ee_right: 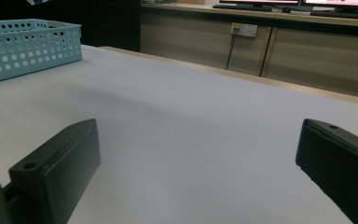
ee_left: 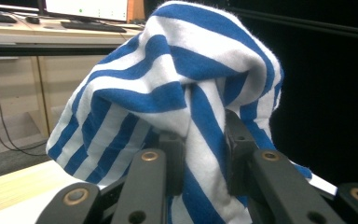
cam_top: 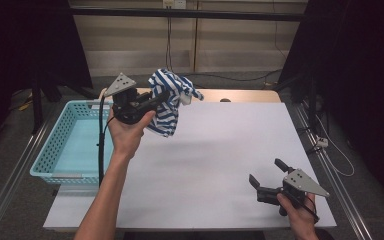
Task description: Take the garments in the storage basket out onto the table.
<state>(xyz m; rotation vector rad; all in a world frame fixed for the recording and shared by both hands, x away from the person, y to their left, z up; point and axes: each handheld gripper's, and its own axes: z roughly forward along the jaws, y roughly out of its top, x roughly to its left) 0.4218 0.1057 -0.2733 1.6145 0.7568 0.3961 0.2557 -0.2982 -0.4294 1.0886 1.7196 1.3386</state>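
The left tongs (cam_top: 162,97) pinch the blue-and-white striped cloth (cam_top: 170,100) aloft, seemingly just right of the perforated turquoise plastic basket (cam_top: 55,145); the right tongs (cam_top: 266,175) rest spread, farther from that basket.

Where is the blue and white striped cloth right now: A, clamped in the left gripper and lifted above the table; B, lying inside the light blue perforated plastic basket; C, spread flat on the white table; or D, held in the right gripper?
A: the left gripper has its jaws pressed on the blue and white striped cloth, which hangs above the white table.
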